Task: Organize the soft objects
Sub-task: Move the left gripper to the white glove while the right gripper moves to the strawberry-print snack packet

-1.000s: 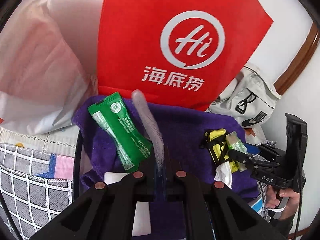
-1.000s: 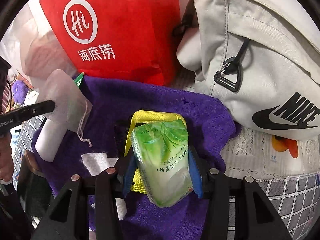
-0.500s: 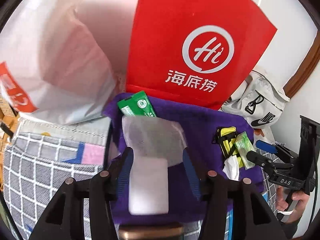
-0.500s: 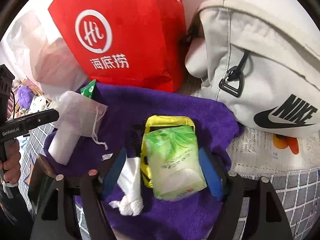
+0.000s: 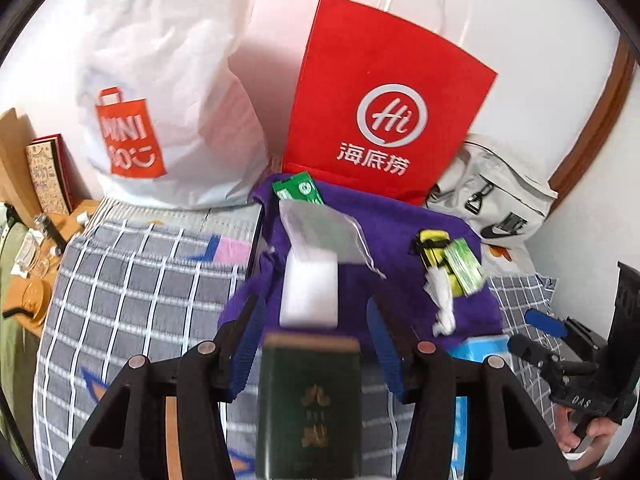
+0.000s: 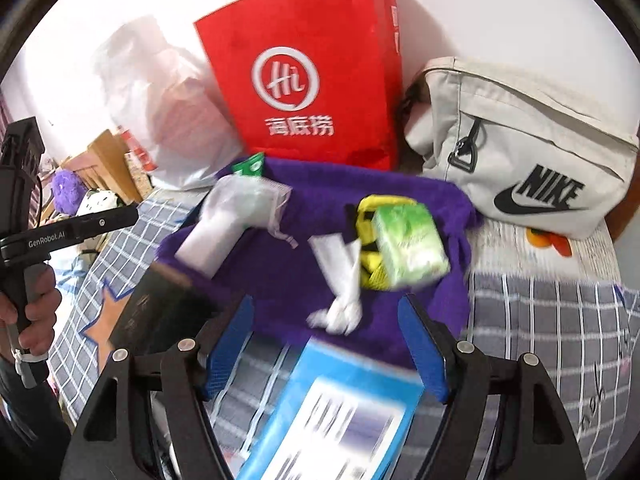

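Both tools hang over the near edge of a purple towel (image 5: 384, 240) spread on a checked bed cover (image 5: 132, 280), and neither has hold of anything. The left tool (image 5: 312, 320) stands about half open, its blue pads (image 5: 244, 344) apart with only a blurred dark green booklet (image 5: 310, 404) lying under the gap. The right tool (image 6: 324, 340) is parted wider, its pads clear of everything, with a blue box (image 6: 332, 416) below them at the towel's near edge. On the towel, toward its left side, a white block (image 6: 212, 232) lies partly under a sheer drawstring pouch (image 6: 248, 200), and a green sachet (image 5: 298, 190) pokes out at the far edge. Toward the right side a green tissue pack (image 6: 408, 244) rests on a yellow item (image 6: 368, 216), with a crumpled white wrapper (image 6: 340, 280) just beside them. Behind the towel's far edge stand a red paper bag (image 6: 308, 80), a white plastic bag (image 5: 168, 100) and a grey Nike pouch (image 6: 520, 140). A hand (image 6: 36, 312) grips the left tool's handle.
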The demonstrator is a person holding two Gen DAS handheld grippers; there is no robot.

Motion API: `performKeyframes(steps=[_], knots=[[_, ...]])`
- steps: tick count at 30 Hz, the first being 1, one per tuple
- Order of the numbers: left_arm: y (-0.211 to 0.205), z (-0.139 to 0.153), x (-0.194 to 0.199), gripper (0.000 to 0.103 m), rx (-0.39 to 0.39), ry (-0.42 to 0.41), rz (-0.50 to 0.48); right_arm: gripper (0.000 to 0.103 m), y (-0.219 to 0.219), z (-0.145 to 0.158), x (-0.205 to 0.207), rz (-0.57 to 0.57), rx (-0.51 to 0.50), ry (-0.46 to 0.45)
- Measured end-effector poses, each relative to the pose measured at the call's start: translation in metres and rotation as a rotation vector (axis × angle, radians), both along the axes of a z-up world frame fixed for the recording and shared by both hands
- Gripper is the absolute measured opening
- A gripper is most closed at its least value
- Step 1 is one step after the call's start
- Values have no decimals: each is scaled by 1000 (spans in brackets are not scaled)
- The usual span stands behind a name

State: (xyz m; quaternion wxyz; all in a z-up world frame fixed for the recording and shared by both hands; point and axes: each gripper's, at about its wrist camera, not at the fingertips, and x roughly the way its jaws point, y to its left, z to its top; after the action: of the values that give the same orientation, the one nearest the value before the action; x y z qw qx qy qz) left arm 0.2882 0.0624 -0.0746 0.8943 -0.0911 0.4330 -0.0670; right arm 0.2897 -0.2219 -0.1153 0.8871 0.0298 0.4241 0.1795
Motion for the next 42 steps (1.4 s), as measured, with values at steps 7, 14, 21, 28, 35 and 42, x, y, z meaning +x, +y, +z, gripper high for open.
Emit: performKeyframes(steps=[7,14,21,28,35,42], knots=[[-4,-2,-48,51,-30,4,-10,62,17,-5,-66,67,38,23],[1,-18,-90,51,-45,13,-10,43,51,-30,-122,197,-2,60],[13,-33,-125,51,-68,19,-2,37,85,-64,-148,250,-102,113],[24,-48,-153,51,-79,35,10,30,97,-78,-156,230,-229,91],[28,-55,-171,51,-99,45,23,20,101,-87,-156,210,-277,75],[26,-55,-183,51,-108,43,33,2,94,-74,-167,203,-241,28]])
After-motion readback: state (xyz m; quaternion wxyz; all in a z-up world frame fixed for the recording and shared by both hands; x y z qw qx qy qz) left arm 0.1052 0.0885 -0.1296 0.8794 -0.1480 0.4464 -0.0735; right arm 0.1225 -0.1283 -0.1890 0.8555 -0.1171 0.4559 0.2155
